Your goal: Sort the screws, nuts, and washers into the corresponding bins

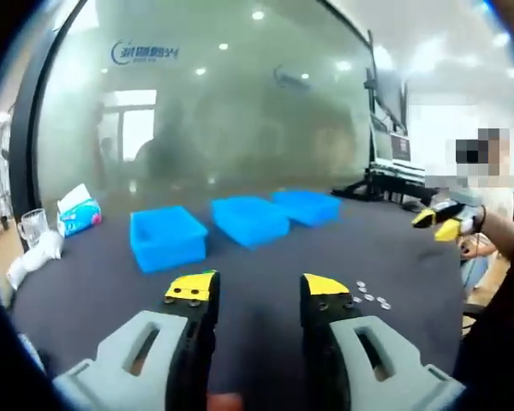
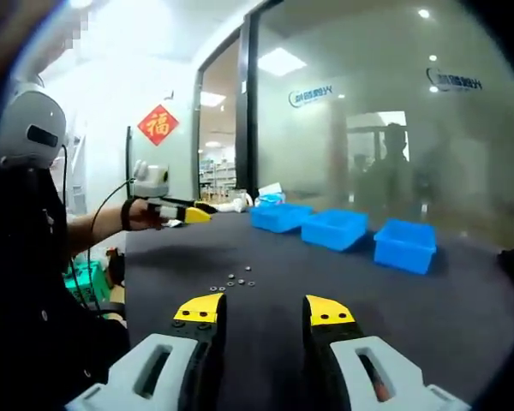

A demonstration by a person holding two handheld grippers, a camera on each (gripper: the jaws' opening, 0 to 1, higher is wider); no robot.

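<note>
Three blue bins stand in a row on the dark table: left bin [image 1: 167,237], middle bin [image 1: 250,219], right bin [image 1: 307,205]. A small scatter of metal washers and nuts [image 1: 370,296] lies right of my left gripper [image 1: 257,291], which hovers open and empty over the table. My right gripper [image 1: 444,223] comes in from the right, held by a hand. In the right gripper view the same bins [image 2: 336,228] sit ahead and the loose pieces [image 2: 233,281] lie just beyond my right gripper [image 2: 264,310], open and empty. The left gripper [image 2: 178,210] shows at the left.
A tissue pack [image 1: 79,210], a glass cup [image 1: 32,226] and crumpled white paper [image 1: 36,255] sit at the table's far left. A glass wall rises behind the bins. A person with a white headset [image 2: 30,128] stands at the table edge [image 2: 128,257].
</note>
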